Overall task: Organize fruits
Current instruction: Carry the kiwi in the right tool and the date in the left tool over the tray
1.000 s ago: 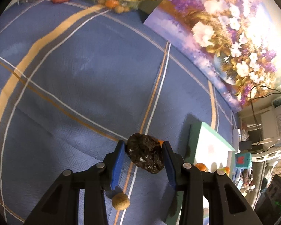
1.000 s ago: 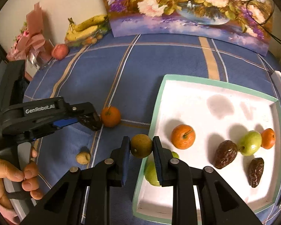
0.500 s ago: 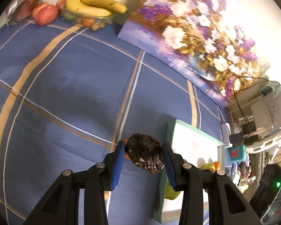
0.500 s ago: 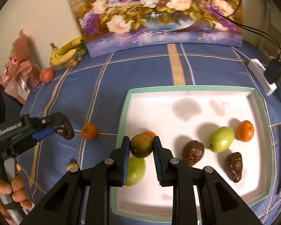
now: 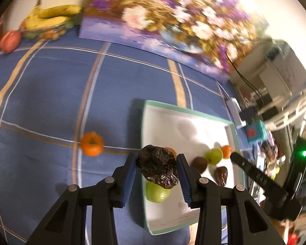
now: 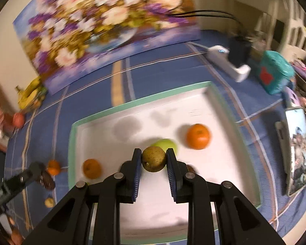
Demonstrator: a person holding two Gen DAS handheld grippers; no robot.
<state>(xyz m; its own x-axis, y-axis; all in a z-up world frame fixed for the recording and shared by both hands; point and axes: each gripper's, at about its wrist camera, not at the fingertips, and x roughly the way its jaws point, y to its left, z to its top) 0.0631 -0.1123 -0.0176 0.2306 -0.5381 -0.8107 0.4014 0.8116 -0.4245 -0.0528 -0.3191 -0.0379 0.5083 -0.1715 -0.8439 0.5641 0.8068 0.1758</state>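
Observation:
My left gripper (image 5: 157,168) is shut on a dark wrinkled dried fruit (image 5: 157,169), held above the near left edge of the white tray (image 5: 195,113) with the green rim. Under it lies a green apple (image 5: 157,192). My right gripper (image 6: 154,159) is shut on a round brown-green fruit (image 6: 154,158) over the middle of the tray (image 6: 132,104). In the tray lie an orange (image 6: 198,136), a green apple (image 6: 166,144) and another orange (image 6: 92,168). A loose orange (image 5: 91,144) sits on the blue cloth left of the tray.
A flower painting (image 5: 173,20) leans at the back. Bananas (image 5: 50,16) and a red apple (image 5: 10,40) lie at the far left corner. A white power strip (image 6: 227,62), a teal box (image 6: 275,74) and a phone (image 6: 297,147) sit right of the tray. A small brown fruit (image 6: 49,202) lies on the cloth.
Both grippers have carried their fruits to the right, from over the blue cloth to over the tray. The views have rolled, and more of the tray now shows.

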